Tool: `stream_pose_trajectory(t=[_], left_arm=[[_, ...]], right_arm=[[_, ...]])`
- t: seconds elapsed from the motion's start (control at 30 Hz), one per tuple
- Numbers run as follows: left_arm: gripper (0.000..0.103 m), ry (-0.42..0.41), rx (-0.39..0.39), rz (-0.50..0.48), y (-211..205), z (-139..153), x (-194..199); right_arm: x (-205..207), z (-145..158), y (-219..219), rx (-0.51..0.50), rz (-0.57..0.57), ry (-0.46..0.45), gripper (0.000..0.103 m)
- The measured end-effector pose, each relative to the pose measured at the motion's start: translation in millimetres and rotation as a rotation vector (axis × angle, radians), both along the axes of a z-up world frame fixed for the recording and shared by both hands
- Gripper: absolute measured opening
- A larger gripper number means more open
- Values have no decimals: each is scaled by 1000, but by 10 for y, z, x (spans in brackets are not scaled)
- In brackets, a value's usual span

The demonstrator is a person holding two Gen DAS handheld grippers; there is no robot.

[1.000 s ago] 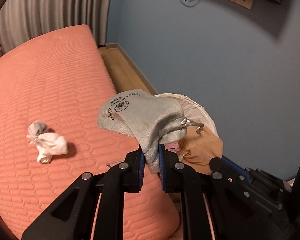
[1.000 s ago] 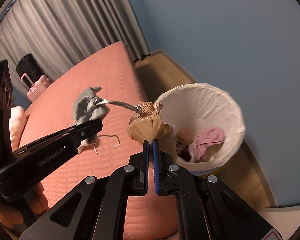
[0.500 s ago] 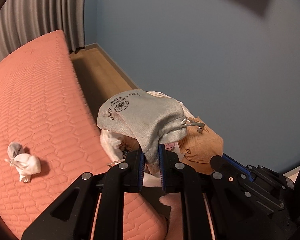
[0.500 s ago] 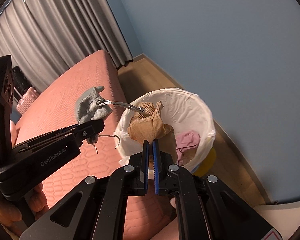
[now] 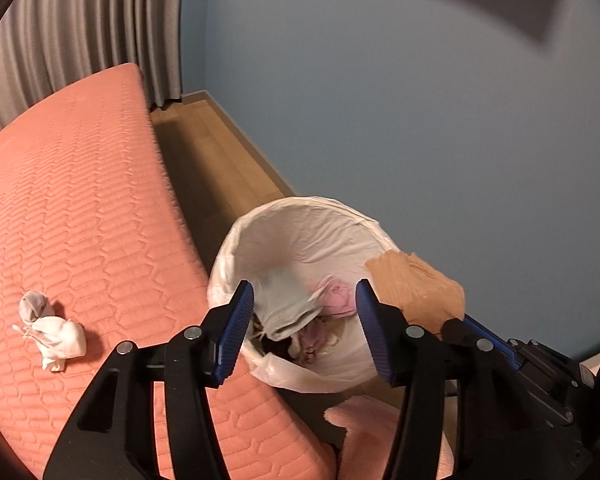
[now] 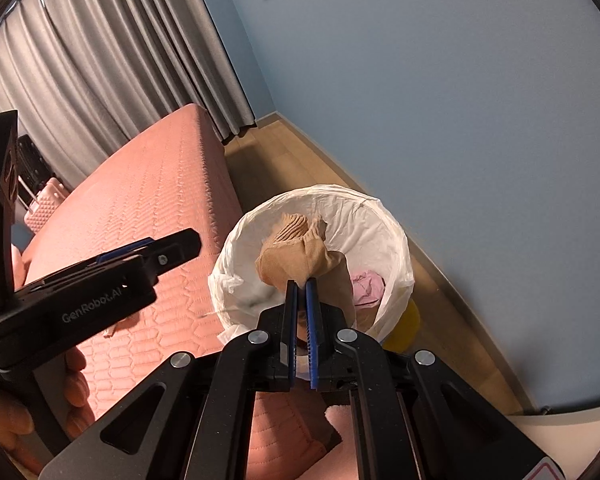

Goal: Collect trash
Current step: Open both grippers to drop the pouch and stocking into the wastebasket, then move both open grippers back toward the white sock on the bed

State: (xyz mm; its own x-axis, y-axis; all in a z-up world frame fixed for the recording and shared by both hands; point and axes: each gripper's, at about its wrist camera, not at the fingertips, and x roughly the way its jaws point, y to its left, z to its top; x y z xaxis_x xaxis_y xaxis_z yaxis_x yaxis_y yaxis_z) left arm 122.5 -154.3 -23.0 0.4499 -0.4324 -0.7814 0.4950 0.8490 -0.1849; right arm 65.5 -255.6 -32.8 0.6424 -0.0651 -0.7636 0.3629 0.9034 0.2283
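Observation:
My left gripper (image 5: pixel 304 292) is open and empty above the white-lined trash bin (image 5: pixel 300 216). A grey pouch (image 5: pixel 288 308), blurred, lies or falls inside the bin beside pink trash (image 5: pixel 336 296). My right gripper (image 6: pixel 301 285) is shut on a tan stocking (image 6: pixel 296 248) and holds it over the bin (image 6: pixel 380 216). The stocking also shows in the left wrist view (image 5: pixel 416 284) at the bin's right rim. A crumpled white cloth (image 5: pixel 54 332) lies on the pink mattress (image 5: pixel 80 200) to the left.
The bin stands on the wood floor (image 5: pixel 216 160) between the mattress edge and the blue wall (image 5: pixel 420 120). Grey curtains (image 6: pixel 100 60) hang behind the bed. A pink suitcase (image 6: pixel 44 204) stands at the far left.
My left gripper has opened and let go of the grey pouch, which has dropped into the bin. Both grippers have moved over the bin. The right gripper still holds the stocking.

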Motion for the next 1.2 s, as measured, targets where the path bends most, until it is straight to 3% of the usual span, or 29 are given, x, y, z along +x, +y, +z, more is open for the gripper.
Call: stream_pose_trajectory(t=[0.3, 0.73, 1.2], left_arm=[[51, -8, 21, 65, 138, -28, 43], [51, 59, 139, 132, 424, -323, -16], [51, 81, 133, 161, 673, -341, -140]], right_arm=[[83, -63, 4, -40, 27, 13, 5], [280, -145, 207, -74, 54, 63, 16], [261, -125, 418, -76, 88, 79, 18]])
